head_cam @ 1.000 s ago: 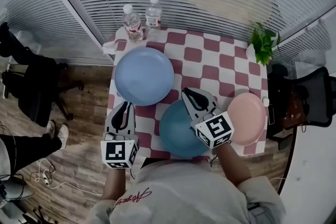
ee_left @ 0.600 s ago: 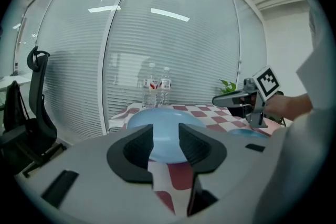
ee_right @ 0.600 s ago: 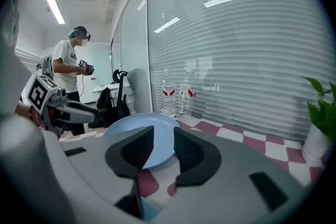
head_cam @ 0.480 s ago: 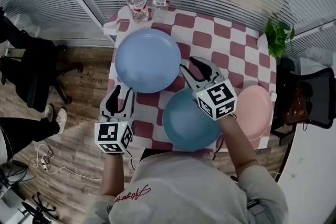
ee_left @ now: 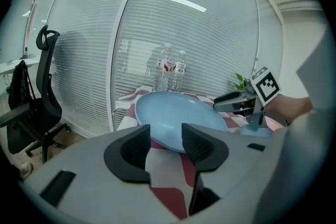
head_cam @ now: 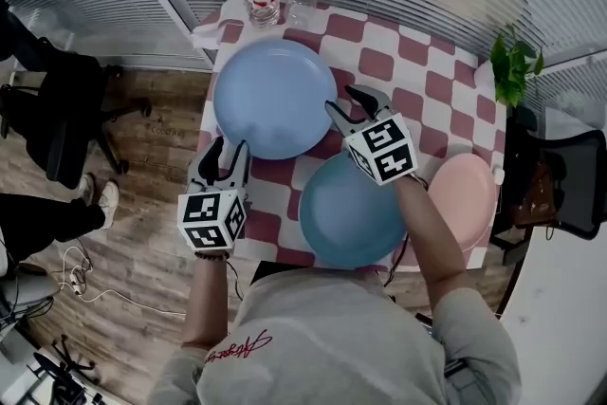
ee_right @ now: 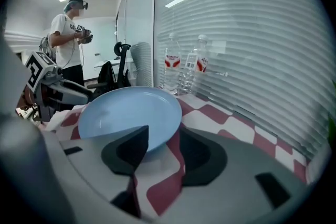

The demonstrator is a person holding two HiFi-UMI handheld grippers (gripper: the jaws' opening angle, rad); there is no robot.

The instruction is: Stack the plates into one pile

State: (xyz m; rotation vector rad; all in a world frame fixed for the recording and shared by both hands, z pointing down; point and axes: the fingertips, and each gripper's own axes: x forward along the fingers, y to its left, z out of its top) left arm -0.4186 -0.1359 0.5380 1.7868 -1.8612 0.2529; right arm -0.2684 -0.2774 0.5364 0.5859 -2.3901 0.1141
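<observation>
Both pairs of jaws have just been opening and now stand wide, clasping nothing. The left gripper (head_cam: 226, 147) is at the near-left rim of the light blue plate (head_cam: 270, 95), and the right gripper (head_cam: 343, 101) has the plate's right rim between its jaws. The plates lie unstacked on the checked table (head_cam: 417, 81), with the darker blue plate (head_cam: 346, 213) and the pink plate (head_cam: 465, 199) nearer the person.

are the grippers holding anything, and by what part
Nothing. The jaws of left gripper and right gripper have just been opening, empty, beside the light blue plate.
</observation>
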